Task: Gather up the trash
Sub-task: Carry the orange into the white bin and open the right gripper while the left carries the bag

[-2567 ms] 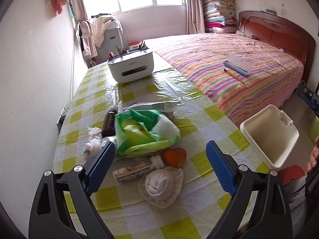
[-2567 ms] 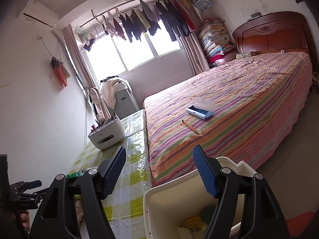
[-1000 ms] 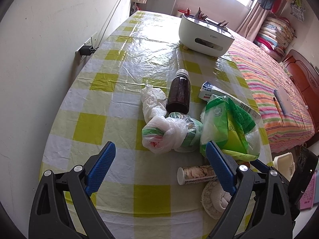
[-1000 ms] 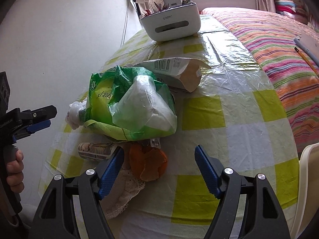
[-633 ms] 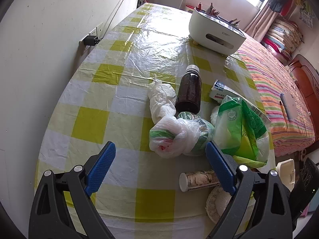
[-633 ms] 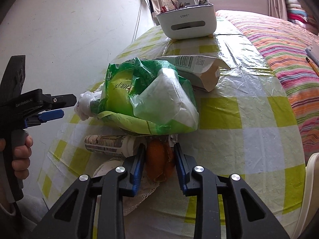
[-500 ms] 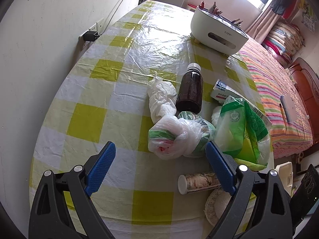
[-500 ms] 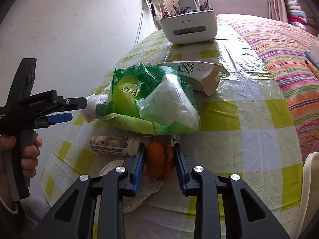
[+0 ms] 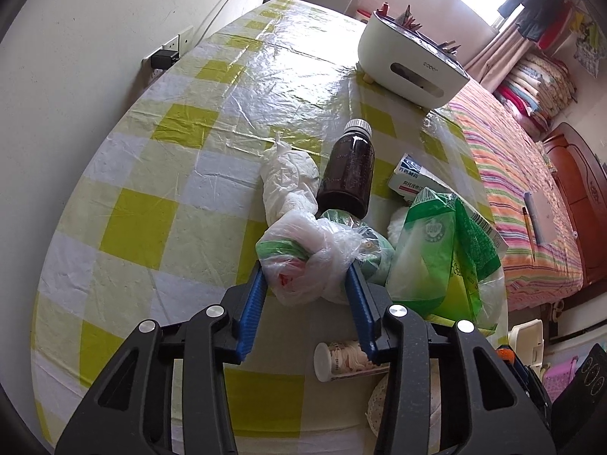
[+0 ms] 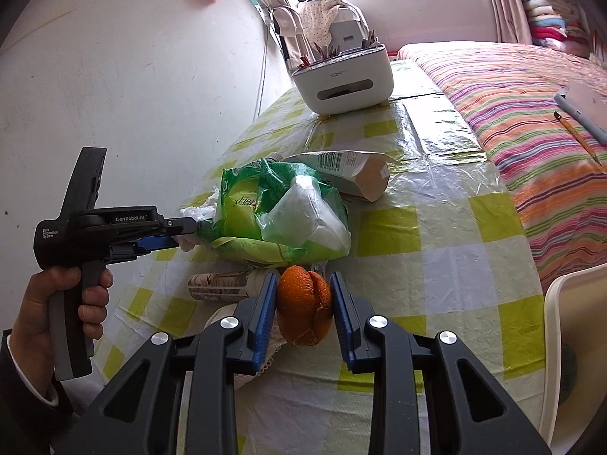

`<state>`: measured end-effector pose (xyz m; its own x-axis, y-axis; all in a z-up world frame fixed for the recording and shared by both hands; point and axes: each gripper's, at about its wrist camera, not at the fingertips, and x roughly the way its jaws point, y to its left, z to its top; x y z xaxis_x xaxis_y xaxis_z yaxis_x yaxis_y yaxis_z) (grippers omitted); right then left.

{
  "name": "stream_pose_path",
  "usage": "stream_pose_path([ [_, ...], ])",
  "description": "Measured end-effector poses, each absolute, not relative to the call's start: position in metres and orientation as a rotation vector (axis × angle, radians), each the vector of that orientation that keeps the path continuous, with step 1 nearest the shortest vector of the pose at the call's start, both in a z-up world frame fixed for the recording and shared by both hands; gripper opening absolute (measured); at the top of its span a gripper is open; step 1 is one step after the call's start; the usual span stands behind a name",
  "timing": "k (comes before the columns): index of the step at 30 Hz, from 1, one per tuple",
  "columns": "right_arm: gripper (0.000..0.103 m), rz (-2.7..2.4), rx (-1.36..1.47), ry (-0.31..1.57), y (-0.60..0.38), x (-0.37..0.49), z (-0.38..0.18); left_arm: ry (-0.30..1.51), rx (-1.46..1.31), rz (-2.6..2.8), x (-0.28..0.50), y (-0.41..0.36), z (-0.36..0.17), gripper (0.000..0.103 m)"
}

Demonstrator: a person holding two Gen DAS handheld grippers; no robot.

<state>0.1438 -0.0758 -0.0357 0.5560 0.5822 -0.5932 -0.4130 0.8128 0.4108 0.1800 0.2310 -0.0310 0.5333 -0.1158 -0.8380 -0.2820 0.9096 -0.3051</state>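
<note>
left gripper (image 9: 307, 284) clamps knotted plastic bag (image 9: 311, 265); right gripper (image 10: 302, 303) clamps orange peel (image 10: 304, 311)

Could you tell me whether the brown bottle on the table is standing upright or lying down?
Lying down. The brown bottle rests on its side on the table, cap pointing toward the far white box.
</note>
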Motion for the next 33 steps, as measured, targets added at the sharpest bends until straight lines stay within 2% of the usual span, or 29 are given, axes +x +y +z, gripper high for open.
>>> stream_pose_path([
  [7,0.028,0.579,0.276,0.745,-0.104,0.137,-0.029,0.900,-0.419,0.128,0.164,0.230,-0.004,0.025],
  [33,0.028,0.480,0.375,0.629,-0.189,0.114,-0.016,0.643,-0.297,-0.044,0.104,0.154,0.063,0.023],
])
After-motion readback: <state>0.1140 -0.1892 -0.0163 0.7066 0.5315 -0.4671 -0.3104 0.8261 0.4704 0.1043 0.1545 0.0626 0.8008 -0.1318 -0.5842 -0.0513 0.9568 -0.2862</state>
